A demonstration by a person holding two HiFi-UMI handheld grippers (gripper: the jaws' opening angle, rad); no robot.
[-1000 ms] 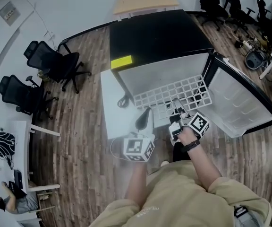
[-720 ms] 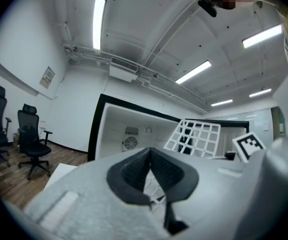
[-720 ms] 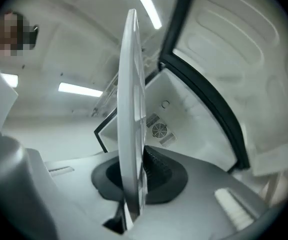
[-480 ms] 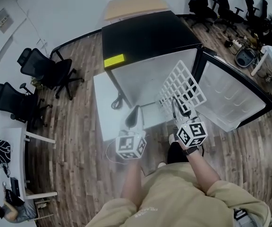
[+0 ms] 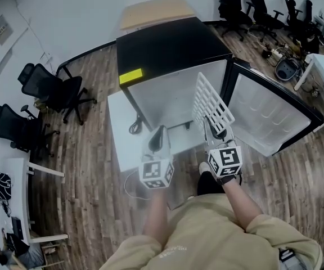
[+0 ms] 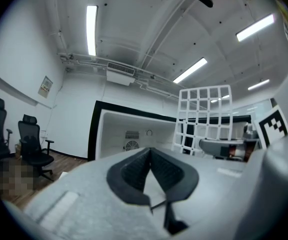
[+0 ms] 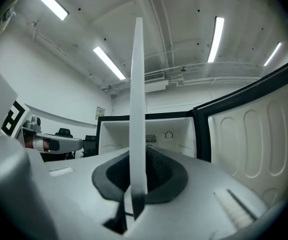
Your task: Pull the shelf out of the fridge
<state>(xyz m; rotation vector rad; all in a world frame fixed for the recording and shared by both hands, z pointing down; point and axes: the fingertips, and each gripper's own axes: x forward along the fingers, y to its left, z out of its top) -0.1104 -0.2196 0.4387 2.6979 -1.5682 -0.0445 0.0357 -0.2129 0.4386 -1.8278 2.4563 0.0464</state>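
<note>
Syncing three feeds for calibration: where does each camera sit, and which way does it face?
Head view: on the person's head, facing steeply down on the black-topped white fridge, the white wire grid shelf, forearms, left gripper and right gripper.
Left gripper view: on the left gripper, facing along its shut, empty jaws into the fridge; right gripper at right.
Right gripper view: on the right gripper, facing along jaws clamped on the shelf's edge; left gripper at left.
Shared: both gripper views see the fridge interior.
</note>
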